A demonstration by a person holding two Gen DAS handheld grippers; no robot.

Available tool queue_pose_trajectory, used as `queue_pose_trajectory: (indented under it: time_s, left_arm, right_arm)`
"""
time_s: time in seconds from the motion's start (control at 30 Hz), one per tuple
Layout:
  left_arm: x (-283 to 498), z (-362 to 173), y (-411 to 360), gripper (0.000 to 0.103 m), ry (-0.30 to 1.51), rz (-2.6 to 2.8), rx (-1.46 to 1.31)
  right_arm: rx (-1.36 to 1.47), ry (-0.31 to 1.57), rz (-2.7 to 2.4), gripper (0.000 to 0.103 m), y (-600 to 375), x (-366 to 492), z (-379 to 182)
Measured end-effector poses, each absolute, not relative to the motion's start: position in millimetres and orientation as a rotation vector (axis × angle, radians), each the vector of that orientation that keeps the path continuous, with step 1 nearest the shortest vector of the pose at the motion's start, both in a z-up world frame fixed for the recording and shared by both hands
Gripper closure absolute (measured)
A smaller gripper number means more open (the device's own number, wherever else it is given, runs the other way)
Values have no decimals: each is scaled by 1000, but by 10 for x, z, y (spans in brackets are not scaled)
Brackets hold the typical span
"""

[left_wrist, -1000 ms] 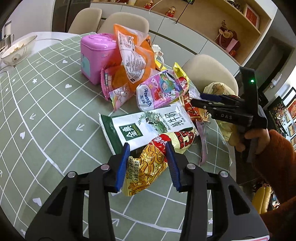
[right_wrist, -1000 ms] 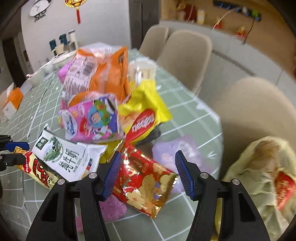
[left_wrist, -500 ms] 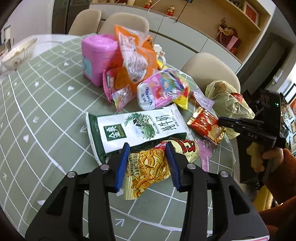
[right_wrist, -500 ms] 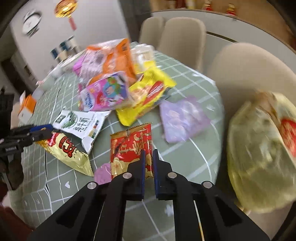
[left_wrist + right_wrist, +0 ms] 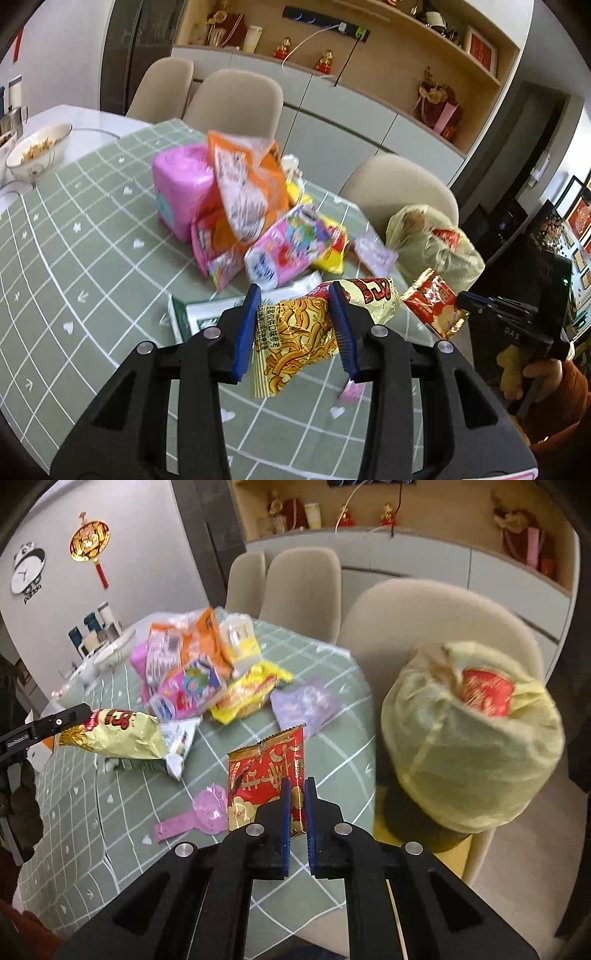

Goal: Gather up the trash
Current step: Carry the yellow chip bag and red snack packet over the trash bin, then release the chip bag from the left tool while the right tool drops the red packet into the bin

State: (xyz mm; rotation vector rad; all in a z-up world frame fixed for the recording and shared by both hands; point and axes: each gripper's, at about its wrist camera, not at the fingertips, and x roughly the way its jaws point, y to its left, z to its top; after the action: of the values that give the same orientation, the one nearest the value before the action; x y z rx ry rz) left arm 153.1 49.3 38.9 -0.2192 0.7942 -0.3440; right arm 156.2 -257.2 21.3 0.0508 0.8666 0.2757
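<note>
1. My left gripper (image 5: 295,325) is clamped across a yellow noodle-snack packet (image 5: 295,336); the packet hangs clear of the green checked tablecloth (image 5: 92,266), its crumpled top sticking out to the right.
2. My right gripper (image 5: 297,805) is pinched together on the lower edge of a red and gold snack wrapper (image 5: 267,775), which stands up above the table's near right edge.
3. To the right of the table, a bin lined with a yellowish bag (image 5: 469,738) sits by a beige chair (image 5: 424,620); something red lies in its mouth.
4. Left on the cloth: a green and white milk-powder bag (image 5: 207,314) under my left fingers, a pink spoon-shaped wrapper (image 5: 199,812) near the right gripper, and a lilac sachet (image 5: 303,705) farther off.
5. In the far middle is a heap: a pink cartoon packet (image 5: 284,251), a yellow wrapper (image 5: 247,694), an orange bag (image 5: 243,184) and a pink tub (image 5: 181,188). Blur hides the labels, so I cannot read them.
</note>
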Motion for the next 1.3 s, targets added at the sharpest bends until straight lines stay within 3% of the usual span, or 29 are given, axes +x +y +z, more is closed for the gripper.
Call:
queue_pose_trajectory:
  time_s: [0.4, 0.6, 0.87, 1.3]
  left_arm:
    - [1642, 1237, -185, 67, 642, -362, -182]
    - [1933, 1393, -814, 67, 608, -453, -162]
    - [2563, 1142, -1803, 67, 703, -626, -228]
    - [3282, 130, -3315, 67, 965, -701, -43]
  right_arm:
    - [75, 698, 225, 94, -3150, 1311, 928]
    - [74, 682, 167, 94, -3626, 1260, 1063]
    - [67, 677, 18, 94, -4436, 1174, 1139]
    - [179, 765, -119, 94, -5173, 1268, 547]
